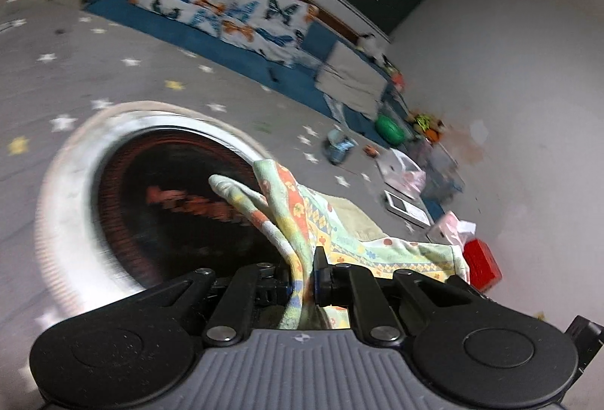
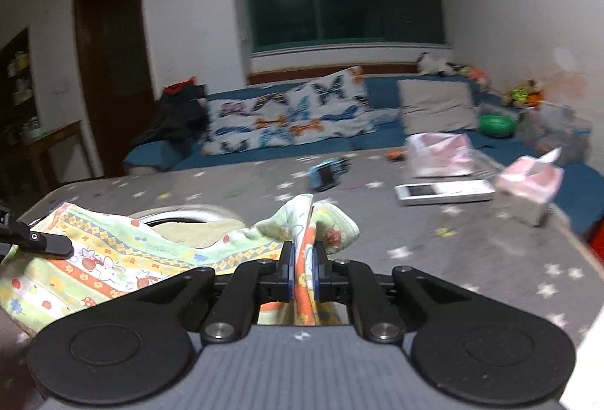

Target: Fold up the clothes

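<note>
**Patterned cloth held at two points, lifted for the fold**

Left wrist view: the left hand-held gripper (image 1: 302, 278) was seen clenched on a bunched edge of the one patterned cloth (image 1: 302, 217), which was draped over one round basket (image 1: 75, 183) on the star-printed bed (image 1: 113, 70). One red box (image 1: 481, 264) was counted at the bed's far edge.

Right wrist view: the right hand-held gripper (image 2: 303, 268) was clamped on another part of the cloth (image 2: 113, 259); the left gripper's finger was seen at the cloth's far-left end. The lifting-out step was judged in hand; next, the cloth would need spreading flat. One tissue box (image 2: 528, 187) and one white device (image 2: 445, 191) were counted.
</note>
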A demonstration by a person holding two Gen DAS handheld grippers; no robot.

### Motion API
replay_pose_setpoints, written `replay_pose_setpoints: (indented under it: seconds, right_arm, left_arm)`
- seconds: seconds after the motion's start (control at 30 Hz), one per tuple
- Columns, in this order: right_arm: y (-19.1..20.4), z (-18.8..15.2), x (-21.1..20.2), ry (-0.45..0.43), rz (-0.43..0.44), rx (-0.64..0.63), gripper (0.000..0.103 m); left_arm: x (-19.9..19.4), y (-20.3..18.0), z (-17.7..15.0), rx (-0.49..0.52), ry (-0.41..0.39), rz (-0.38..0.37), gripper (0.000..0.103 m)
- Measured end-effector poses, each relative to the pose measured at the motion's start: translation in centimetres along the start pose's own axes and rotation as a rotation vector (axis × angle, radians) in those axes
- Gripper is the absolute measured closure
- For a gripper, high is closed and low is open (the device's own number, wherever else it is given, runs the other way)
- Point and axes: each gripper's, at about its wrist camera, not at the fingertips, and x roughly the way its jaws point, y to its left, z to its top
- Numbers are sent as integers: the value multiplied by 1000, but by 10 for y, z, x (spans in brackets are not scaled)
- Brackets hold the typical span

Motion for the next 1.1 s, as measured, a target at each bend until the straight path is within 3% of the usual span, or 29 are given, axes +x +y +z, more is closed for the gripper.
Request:
replay_pose_setpoints:
  seconds: [0.23, 0.47, 0.67, 0.9, 1.1]
  right_arm:
    - [-44, 4, 7, 3, -107, 25, 95]
    - [-70, -13, 17, 61, -153, 43, 95]
    - [-73, -25, 23, 106, -168, 43, 95]
    - [-78, -39, 30, 158, -186, 43, 95]
    - [-82, -38, 32, 185, -205, 37, 87]
  left_arm:
    - [59, -41, 4, 81, 64, -25, 93]
    - [102, -39, -9, 89, 157, 15, 93]
    - [112, -25, -20, 103, 204, 67, 92]
    - [107, -18, -28, 122, 254, 55, 92]
    - [103, -16, -24, 144, 245, 95, 75]
